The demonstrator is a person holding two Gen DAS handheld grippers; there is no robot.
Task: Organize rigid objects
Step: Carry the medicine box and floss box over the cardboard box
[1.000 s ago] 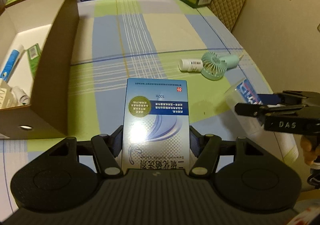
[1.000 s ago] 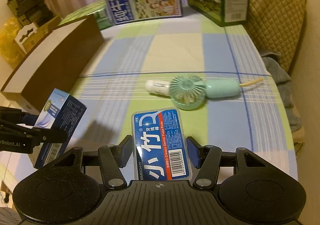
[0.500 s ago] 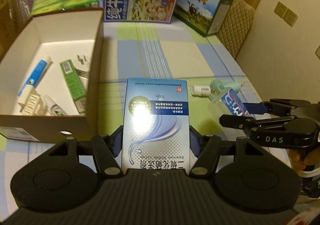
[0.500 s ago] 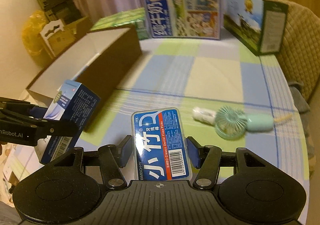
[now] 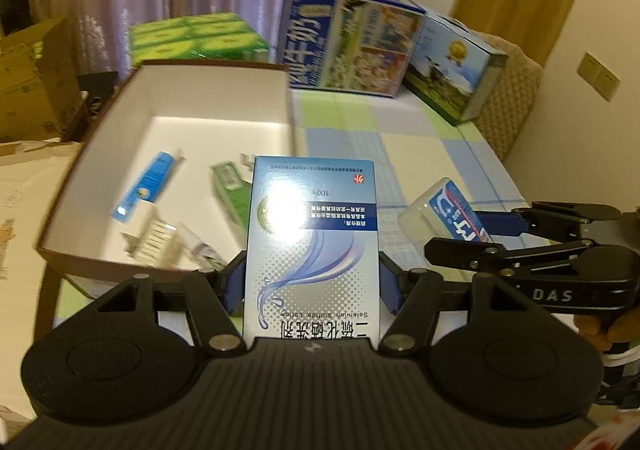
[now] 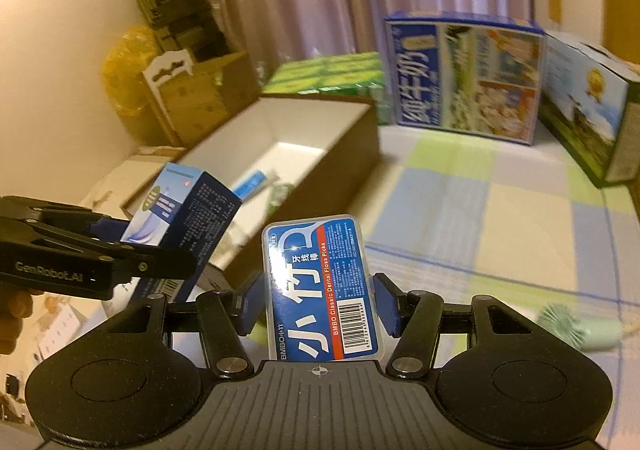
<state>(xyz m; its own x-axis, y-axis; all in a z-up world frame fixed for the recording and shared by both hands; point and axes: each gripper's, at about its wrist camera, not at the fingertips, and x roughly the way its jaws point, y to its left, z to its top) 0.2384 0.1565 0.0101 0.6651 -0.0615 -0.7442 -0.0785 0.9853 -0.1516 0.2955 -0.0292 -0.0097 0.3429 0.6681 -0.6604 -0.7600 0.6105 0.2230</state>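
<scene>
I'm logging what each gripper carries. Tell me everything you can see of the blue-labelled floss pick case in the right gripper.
The clear plastic floss pick case is a flat rounded rectangle with a blue label, a red stripe, white Chinese characters, "BMBO Classic Dental Floss Picks" and a barcode. It looks closed. The right gripper clamps its two long sides with blue pads, holding it in the air, pointing toward the open white-lined cardboard box. Only the gripper visibly touches it.

The left gripper (image 5: 312,282) is clamped on a blue lotion box (image 5: 312,246), fingers level and raised. The right gripper (image 6: 319,302) is clamped on a dental floss pick case (image 6: 320,286), held beside it at like height
</scene>
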